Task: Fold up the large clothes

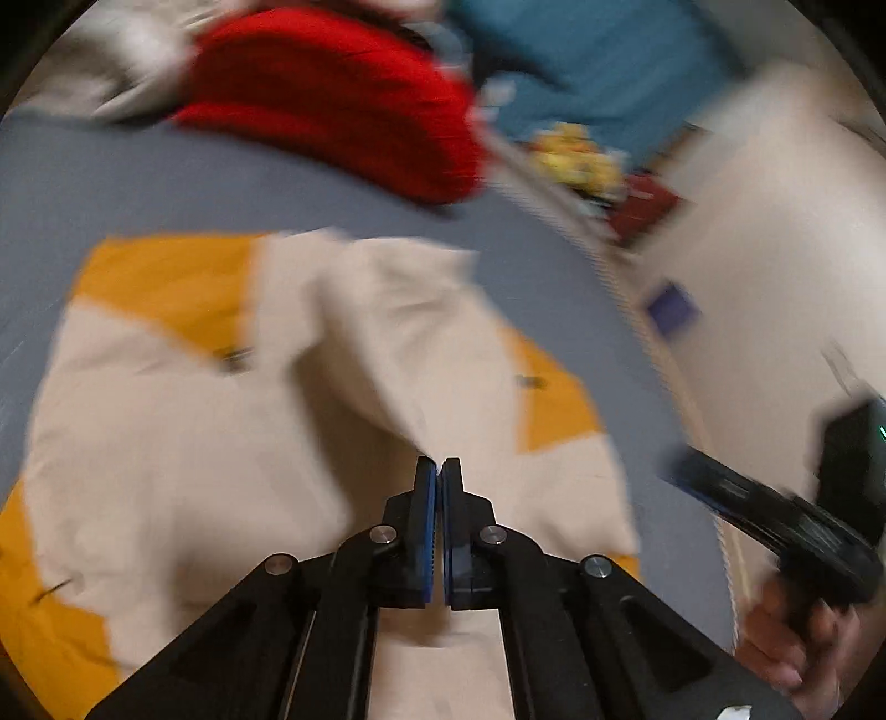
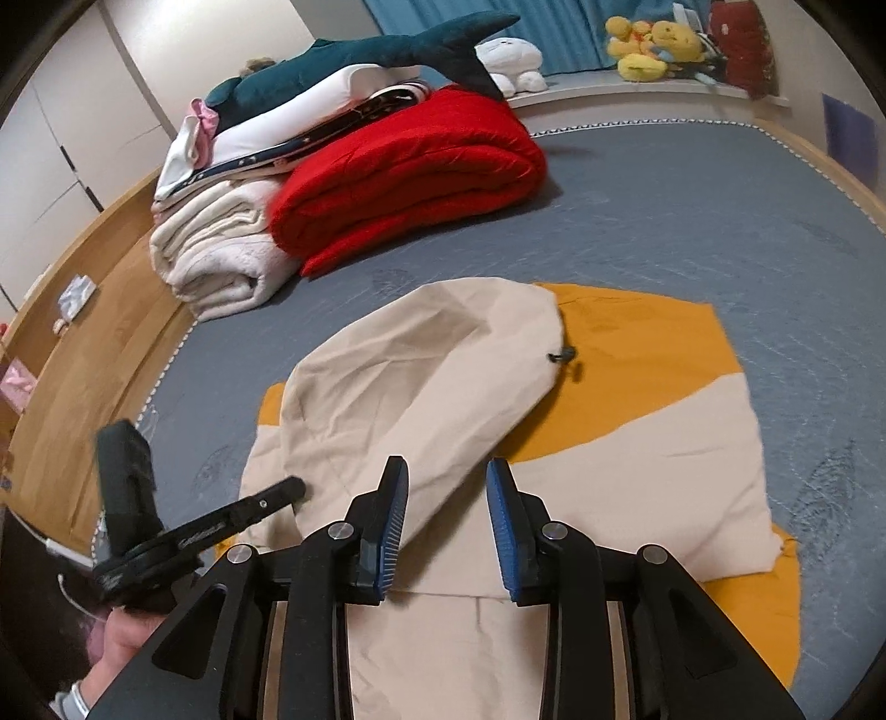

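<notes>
A cream and orange hooded garment lies spread on the grey bed, its cream hood turned over the body. It also shows, blurred, in the left wrist view. My left gripper is shut just above the cream cloth; no cloth shows between its blue pads. It appears at the left of the right wrist view. My right gripper is open and empty over the near part of the garment. It shows at the right of the left wrist view.
A folded red blanket and a folded cream blanket lie at the far left of the grey bed, with a shark plush on top. Yellow plush toys sit on the far ledge. A wooden bed frame runs along the left.
</notes>
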Demonstrator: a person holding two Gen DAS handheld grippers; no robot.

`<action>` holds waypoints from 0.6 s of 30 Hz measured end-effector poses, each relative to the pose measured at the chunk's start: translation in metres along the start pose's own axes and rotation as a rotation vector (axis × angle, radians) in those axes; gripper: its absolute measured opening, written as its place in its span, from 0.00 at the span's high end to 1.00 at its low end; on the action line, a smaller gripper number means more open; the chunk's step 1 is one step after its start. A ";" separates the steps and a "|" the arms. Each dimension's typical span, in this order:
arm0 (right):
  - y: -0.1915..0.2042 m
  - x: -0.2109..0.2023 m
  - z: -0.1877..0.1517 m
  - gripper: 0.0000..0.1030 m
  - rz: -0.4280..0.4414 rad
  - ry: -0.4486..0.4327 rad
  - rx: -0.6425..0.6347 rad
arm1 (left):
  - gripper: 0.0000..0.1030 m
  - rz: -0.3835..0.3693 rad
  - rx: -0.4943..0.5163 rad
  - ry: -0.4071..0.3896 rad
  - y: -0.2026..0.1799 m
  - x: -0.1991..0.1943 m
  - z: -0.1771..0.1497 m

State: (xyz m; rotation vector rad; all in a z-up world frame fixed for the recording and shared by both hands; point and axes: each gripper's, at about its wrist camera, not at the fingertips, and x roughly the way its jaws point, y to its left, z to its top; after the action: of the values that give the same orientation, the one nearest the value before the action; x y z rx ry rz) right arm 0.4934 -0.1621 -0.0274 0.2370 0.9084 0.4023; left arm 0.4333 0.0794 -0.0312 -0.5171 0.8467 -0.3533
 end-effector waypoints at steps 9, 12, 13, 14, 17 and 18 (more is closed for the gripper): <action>0.000 0.023 0.001 0.45 0.185 0.071 0.044 | 1.00 -0.058 0.238 0.230 -0.069 0.050 -0.050; 0.008 0.035 -0.004 0.44 0.174 0.100 0.030 | 1.00 -0.062 0.232 0.277 -0.068 0.056 -0.051; 0.010 0.041 -0.006 0.44 0.168 0.118 0.030 | 1.00 -0.072 0.225 0.292 -0.068 0.057 -0.051; 0.012 0.045 -0.008 0.44 0.160 0.129 0.026 | 1.00 -0.079 0.218 0.301 -0.067 0.058 -0.050; 0.018 0.058 -0.012 0.44 0.135 0.160 0.002 | 1.00 -0.112 0.168 0.324 -0.060 0.057 -0.047; 0.020 0.063 -0.015 0.45 0.122 0.177 -0.012 | 0.99 -0.119 0.154 0.332 -0.057 0.056 -0.046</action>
State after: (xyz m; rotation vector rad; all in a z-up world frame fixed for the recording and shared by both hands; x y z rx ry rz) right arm 0.5114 -0.1161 -0.0742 0.2498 1.0684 0.5482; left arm 0.4262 -0.0087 -0.0589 -0.3707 1.1016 -0.6209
